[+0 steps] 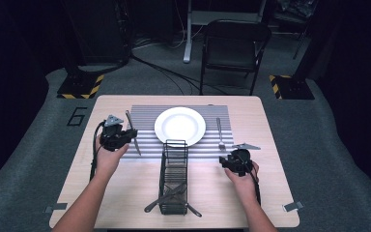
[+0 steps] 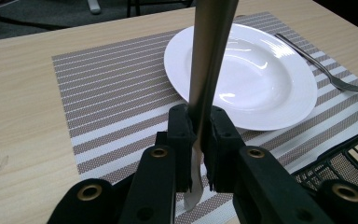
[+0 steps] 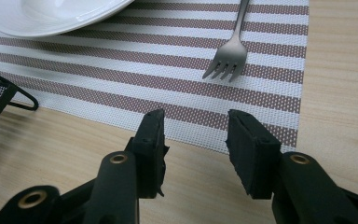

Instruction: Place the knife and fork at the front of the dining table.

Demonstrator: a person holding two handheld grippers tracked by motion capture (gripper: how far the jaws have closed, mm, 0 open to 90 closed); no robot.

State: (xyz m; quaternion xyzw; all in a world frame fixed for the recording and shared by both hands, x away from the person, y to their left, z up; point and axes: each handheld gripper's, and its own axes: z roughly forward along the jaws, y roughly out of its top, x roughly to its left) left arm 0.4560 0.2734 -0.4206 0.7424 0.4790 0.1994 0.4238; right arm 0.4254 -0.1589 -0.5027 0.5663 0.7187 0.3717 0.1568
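Your left gripper (image 2: 198,140) clamps its jaws on a table knife (image 2: 209,60) above the striped placemat (image 2: 112,88); your right gripper (image 3: 196,140) hovers with jaws apart near the fork (image 3: 228,56).

Placemat (image 1: 145,116) lies on the far half of the tabletop (image 1: 270,193), centred. Plate (image 1: 179,124) sits on the middle of the placemat. Fork (image 1: 220,133) lies on the placemat right of the plate, apart from it, tines toward the near edge. Wire rack (image 1: 174,176) stands on the tabletop in front of the plate, its far end over the placemat's near edge; cutlery (image 1: 166,197) lies across its near end. Left gripper (image 1: 125,137) is over the placemat's left edge, left of the plate, a knife (image 1: 131,128) between its fingers. Right gripper (image 1: 232,162) is just in front of the fork, near the placemat's right corner. A chair (image 1: 234,46) stands on the floor behind the tabletop.
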